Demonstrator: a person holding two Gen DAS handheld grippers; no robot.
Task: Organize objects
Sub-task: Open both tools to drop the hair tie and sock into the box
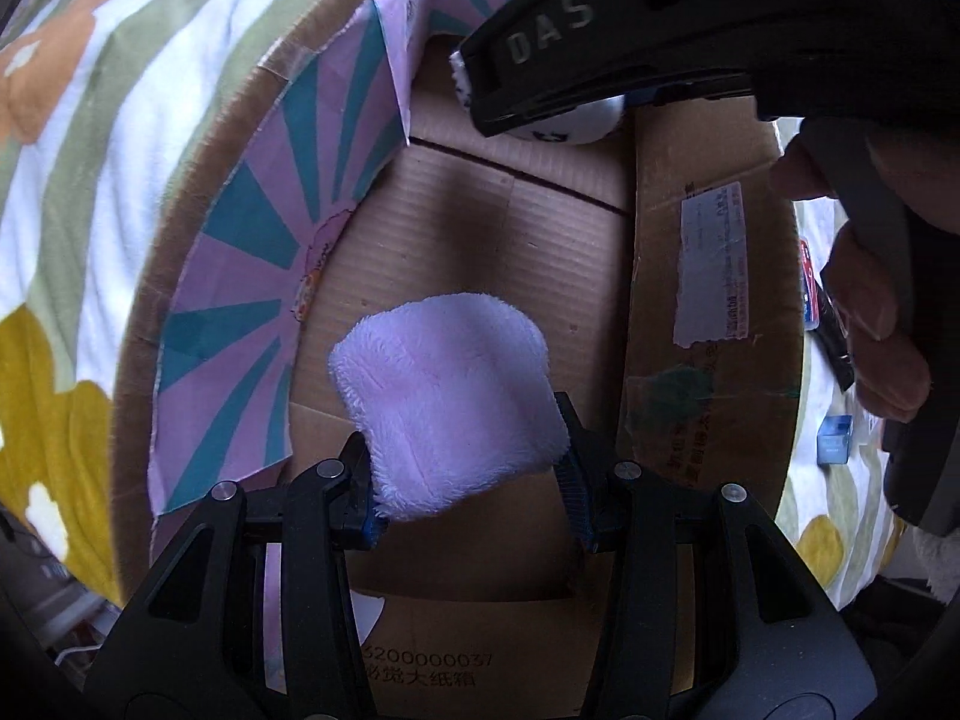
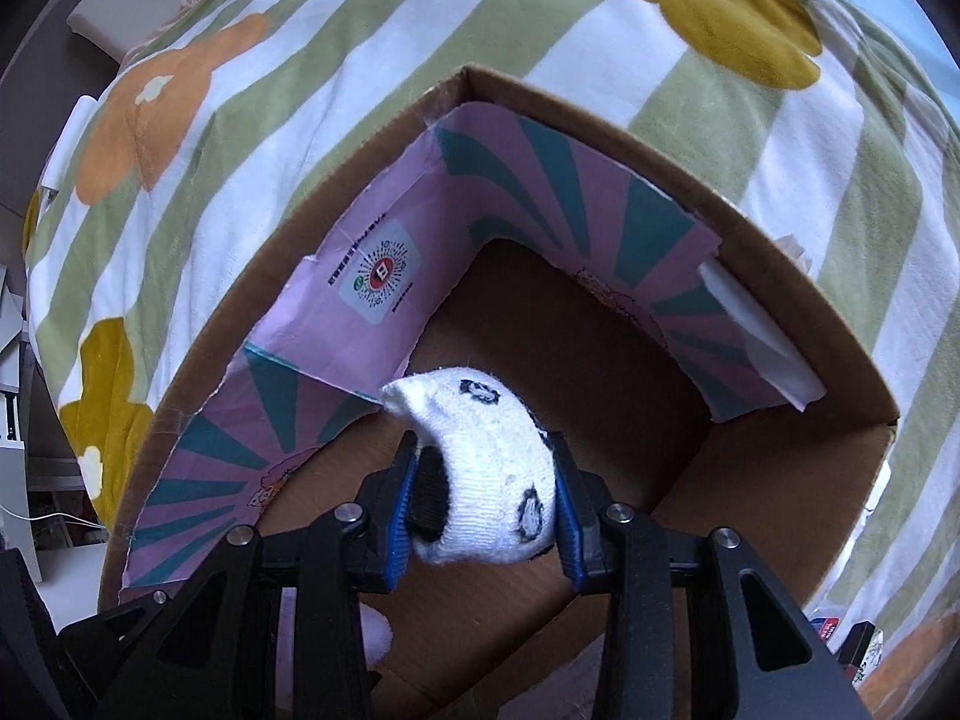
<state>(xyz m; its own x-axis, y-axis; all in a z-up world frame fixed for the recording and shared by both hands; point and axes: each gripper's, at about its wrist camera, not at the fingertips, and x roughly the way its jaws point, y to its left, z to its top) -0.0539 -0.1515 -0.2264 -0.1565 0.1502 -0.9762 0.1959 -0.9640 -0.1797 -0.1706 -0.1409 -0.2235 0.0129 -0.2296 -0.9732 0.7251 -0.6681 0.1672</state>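
My left gripper [image 1: 471, 480] is shut on a folded, fluffy lilac cloth [image 1: 447, 396] and points down into an open cardboard box [image 1: 714, 312]. My right gripper [image 2: 486, 510] is shut on a rolled white sock with black marks [image 2: 489, 468], held over the same box [image 2: 780, 480]. In the left wrist view the right gripper's black body [image 1: 630, 24] hangs at the top with the white sock [image 1: 576, 126] showing under it. A person's fingers [image 1: 876, 324] wrap its handle at the right.
Purple and teal striped paper [image 2: 360, 312] lines two inner walls of the box [image 1: 252, 276]. The box stands on a bedspread with green stripes and yellow and orange flowers [image 2: 420, 48]. Small packets [image 1: 834, 441] lie on the bedspread right of the box.
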